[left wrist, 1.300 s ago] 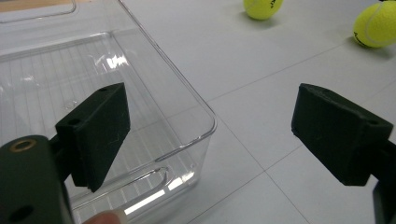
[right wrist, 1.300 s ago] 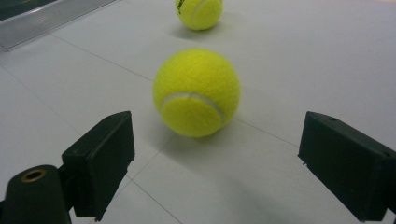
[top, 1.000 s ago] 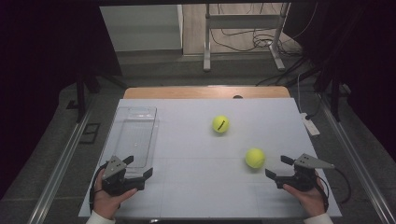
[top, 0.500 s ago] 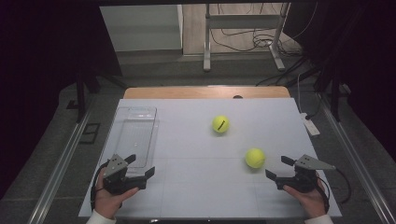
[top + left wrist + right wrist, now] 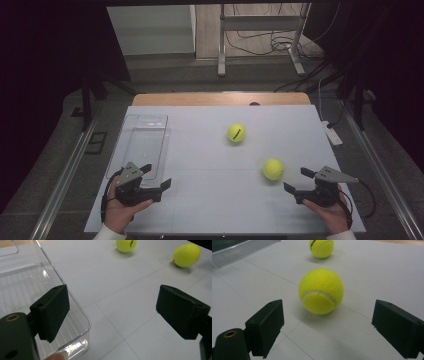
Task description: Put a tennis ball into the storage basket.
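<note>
Jaws of my right gripper [image 5: 300, 180] gape wide, the near ball [image 5: 321, 291] resting at twelve o'clock just ahead; my left gripper [image 5: 155, 175] gapes too, beside the clear bin [image 5: 136, 145]; a nudging jaw could likely send it rolling away.

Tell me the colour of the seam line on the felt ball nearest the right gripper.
White, curving across the yellow-green felt tennis ball; the right gripper view shows it best.
</note>
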Demonstrator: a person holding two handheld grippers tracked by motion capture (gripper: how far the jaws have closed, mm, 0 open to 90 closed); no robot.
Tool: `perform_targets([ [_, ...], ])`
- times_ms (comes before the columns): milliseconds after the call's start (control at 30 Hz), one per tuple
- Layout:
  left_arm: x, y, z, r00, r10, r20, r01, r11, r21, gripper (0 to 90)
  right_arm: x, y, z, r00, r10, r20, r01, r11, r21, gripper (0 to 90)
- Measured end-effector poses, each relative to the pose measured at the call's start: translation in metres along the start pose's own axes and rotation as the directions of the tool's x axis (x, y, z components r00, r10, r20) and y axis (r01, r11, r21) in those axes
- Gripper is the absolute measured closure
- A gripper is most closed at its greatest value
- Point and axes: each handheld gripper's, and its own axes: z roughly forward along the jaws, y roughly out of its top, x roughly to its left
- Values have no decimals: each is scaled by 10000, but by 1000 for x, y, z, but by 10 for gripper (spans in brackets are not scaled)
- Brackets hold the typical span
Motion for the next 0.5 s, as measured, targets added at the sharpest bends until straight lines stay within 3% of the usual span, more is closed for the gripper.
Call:
perform_targets([
  [500,-7,13,6,9995,215,229,-217,9997,72,128,1,1,3,9999,-57,-95,57,10000,-2,109],
])
